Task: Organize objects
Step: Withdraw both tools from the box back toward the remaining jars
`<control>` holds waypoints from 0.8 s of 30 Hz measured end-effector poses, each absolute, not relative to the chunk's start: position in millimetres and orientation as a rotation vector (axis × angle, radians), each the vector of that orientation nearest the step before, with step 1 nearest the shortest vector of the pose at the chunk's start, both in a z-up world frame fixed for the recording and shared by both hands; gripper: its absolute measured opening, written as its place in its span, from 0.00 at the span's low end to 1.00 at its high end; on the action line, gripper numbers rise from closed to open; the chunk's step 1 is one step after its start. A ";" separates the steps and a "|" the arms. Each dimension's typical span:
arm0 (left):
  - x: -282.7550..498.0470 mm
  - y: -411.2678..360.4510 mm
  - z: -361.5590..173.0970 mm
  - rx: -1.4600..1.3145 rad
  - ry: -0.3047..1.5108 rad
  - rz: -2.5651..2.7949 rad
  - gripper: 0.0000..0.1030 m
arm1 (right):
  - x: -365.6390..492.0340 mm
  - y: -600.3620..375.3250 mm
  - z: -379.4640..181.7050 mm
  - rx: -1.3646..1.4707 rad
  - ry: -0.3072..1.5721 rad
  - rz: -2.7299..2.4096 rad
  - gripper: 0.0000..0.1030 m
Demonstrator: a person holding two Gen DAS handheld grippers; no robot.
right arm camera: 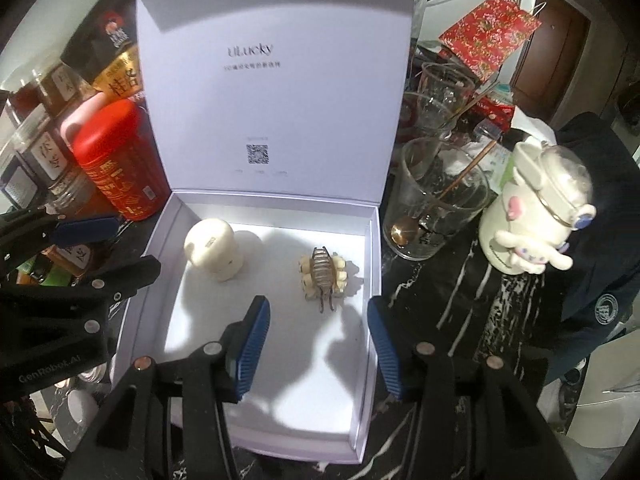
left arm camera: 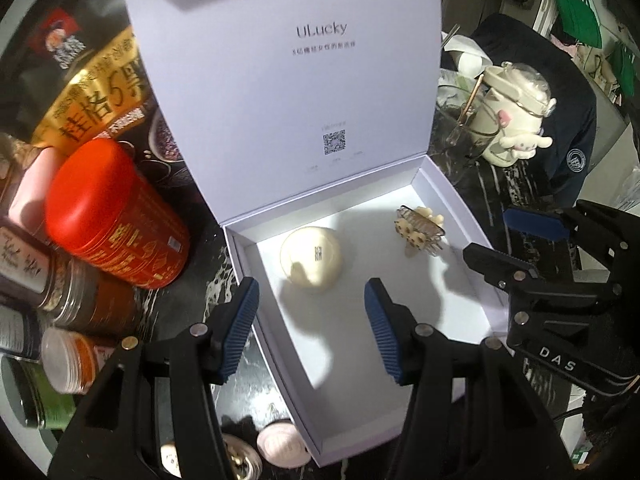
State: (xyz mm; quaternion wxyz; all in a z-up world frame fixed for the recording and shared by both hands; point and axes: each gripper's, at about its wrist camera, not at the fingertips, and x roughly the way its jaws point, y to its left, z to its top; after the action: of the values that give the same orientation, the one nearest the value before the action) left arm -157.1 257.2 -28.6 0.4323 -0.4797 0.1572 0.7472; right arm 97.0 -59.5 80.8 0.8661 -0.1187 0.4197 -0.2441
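Clutter crowds the open white cardboard box (left arm camera: 454, 216): a red cylindrical tin (left arm camera: 114, 216) at left, a clear glass cup (right arm camera: 438, 200) at right. Inside lie a cream round case (left arm camera: 311, 254) and a beaded hair claw (right arm camera: 324, 274). Both the left hand-held gripper (left arm camera: 310, 330) and right hand-held gripper (right arm camera: 318, 346) angle downward, jaws apart, empty. Only the right view shows red floral paper (right arm camera: 490, 30) at upper right.

Black frames — ribbed blue fingers (left arm camera: 240, 332)
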 end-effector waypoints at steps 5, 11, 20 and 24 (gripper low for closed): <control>-159.9 223.5 -5.8 -1.179 0.375 1.880 0.52 | 83.0 -46.5 85.1 -0.235 0.867 -0.554 0.52; -150.8 209.8 7.9 -1.163 0.373 1.901 0.65 | 62.8 -34.5 89.3 -0.244 0.844 -0.573 0.64; -130.1 192.8 21.3 -1.138 0.377 1.930 0.74 | 28.9 -20.4 90.0 -0.263 0.819 -0.602 0.71; -119.9 184.0 25.1 -1.142 0.355 1.951 0.75 | 11.6 -16.0 89.5 -0.252 0.809 -0.598 0.71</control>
State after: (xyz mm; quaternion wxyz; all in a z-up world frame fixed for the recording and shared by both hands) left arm -119.9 184.0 25.1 0.4137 -0.4543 0.1414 0.7762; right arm 11.6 -16.0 89.5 0.8686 -0.1203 0.3867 -0.2856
